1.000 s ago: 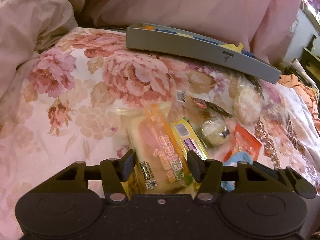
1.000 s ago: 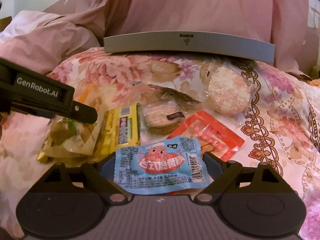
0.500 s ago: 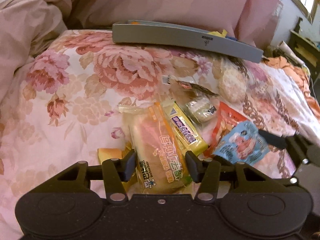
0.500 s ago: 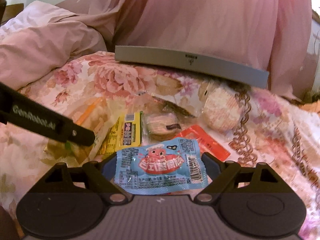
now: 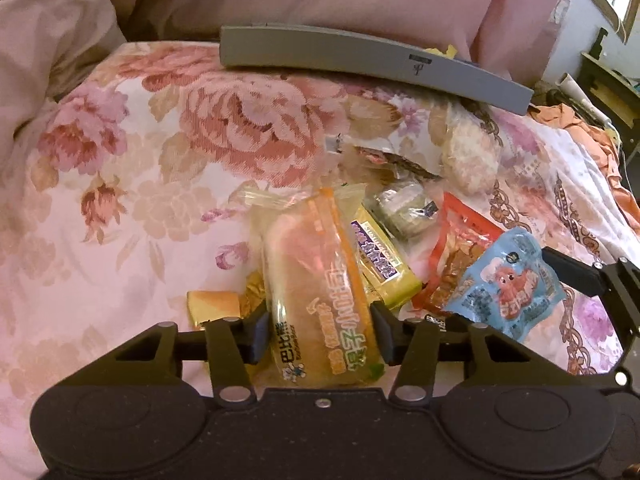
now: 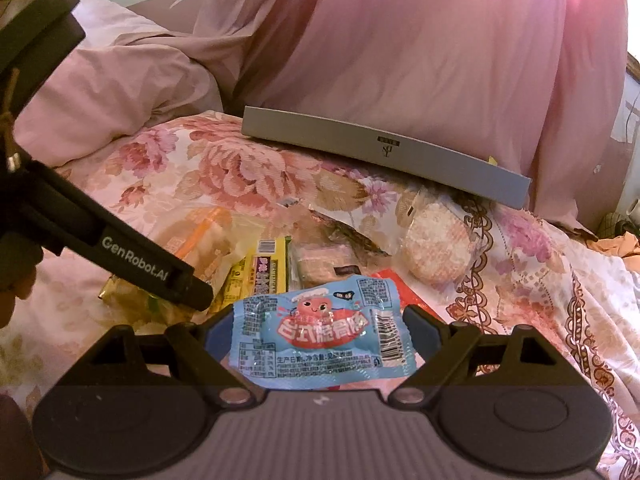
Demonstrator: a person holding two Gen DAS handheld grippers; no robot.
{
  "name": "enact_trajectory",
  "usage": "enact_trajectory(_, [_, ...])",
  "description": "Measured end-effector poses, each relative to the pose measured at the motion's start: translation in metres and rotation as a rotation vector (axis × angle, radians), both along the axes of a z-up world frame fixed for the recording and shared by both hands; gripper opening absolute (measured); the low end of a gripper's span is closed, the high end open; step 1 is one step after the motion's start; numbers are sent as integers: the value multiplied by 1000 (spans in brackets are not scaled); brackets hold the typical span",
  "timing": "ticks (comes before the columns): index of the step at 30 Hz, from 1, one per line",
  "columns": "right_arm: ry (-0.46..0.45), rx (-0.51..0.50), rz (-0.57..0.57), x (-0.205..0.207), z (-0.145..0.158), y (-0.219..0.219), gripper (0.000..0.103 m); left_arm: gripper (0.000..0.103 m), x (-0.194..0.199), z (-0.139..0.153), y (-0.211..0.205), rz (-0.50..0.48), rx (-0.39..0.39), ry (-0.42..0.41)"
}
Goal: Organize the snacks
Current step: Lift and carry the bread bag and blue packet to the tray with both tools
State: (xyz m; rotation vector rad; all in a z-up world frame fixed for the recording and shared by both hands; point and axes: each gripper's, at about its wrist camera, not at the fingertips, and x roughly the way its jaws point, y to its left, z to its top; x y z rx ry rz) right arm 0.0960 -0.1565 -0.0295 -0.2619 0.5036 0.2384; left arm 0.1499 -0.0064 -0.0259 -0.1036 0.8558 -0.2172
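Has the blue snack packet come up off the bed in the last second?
Yes. The blue packet, held by the right gripper, has risen clear of the red packet.

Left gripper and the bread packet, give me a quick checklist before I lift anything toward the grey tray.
1. Left gripper on the bread packet: ok, jaws have just been closing and both pads press its sides.
2. Right gripper on the blue packet: ok, held between wide jaws, raised off the bedspread.
3. Yellow bar free of the bread packet: cannot tell, they overlap.
4. Grey tray reachable: ok, nothing stands between.
5. Room inside the tray: cannot tell, only its wall shows.
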Motion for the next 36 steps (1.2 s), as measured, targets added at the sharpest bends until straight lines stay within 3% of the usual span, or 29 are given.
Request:
enact_trajectory(7, [-37, -10, 0, -2, 7, -1, 89, 51, -9, 5, 4, 10, -52, 7])
enact_trajectory(17, [-100, 13, -10, 3, 22, -9, 89, 51, -5, 40, 7, 60, -128, -123])
enact_trajectory(25, [-184, 49, -30, 49, 64, -21, 90, 51, 52, 85, 17, 108, -140, -229])
enact_trajectory(31, [-251, 55, -2, 117, 107, -21, 90, 51, 111, 117, 22, 120, -143, -307])
enact_trajectory(36, [-264, 60, 12, 174, 118, -19, 90, 51, 164, 127, 19, 113, -127, -346])
